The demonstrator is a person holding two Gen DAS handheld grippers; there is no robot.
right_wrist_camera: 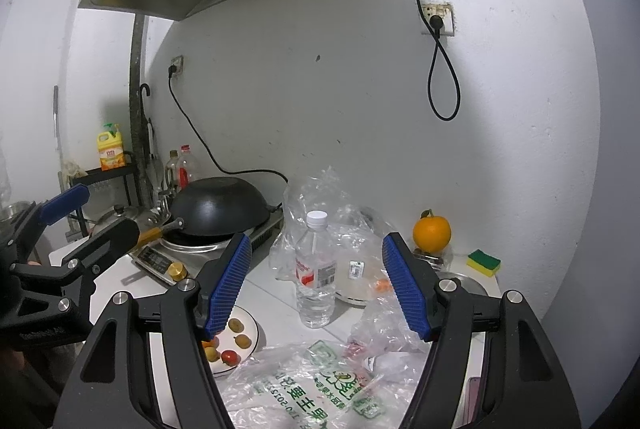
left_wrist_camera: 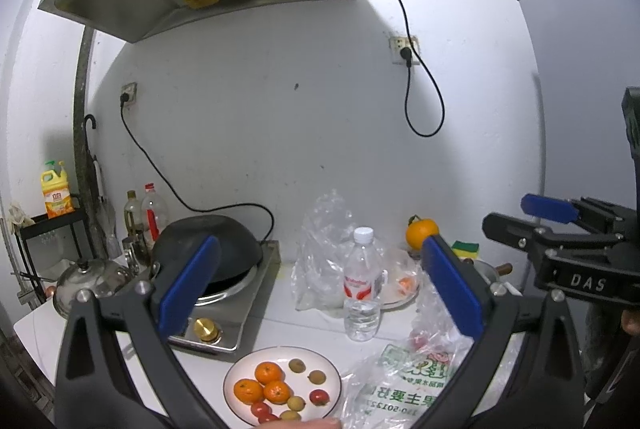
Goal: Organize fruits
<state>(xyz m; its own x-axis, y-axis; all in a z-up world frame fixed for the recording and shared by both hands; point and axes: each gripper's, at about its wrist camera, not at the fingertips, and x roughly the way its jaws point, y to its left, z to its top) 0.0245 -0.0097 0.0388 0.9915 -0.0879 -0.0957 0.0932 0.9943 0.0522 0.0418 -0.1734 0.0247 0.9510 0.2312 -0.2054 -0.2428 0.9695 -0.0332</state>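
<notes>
While both of my grippers hung above the counter, the left gripper [left_wrist_camera: 320, 293] and the right gripper [right_wrist_camera: 316, 285] each stood with jaws spread wide and nothing between them. On the white plate [left_wrist_camera: 332, 373] lay three mandarins [left_wrist_camera: 266, 383], several small tan fruits [left_wrist_camera: 297, 365] and a few red ones [left_wrist_camera: 319, 396]; its near edge was cut off by the frame, and from the right wrist my own finger hid most of it. One large orange [right_wrist_camera: 431, 234] sat apart near the wall beside a sponge [right_wrist_camera: 483, 262]. Something reddish showed inside the printed plastic bag [right_wrist_camera: 316, 393], too blurred to name. A water bottle [left_wrist_camera: 362, 285] stood between plate and wall, before crumpled clear bags [left_wrist_camera: 320, 253].
</notes>
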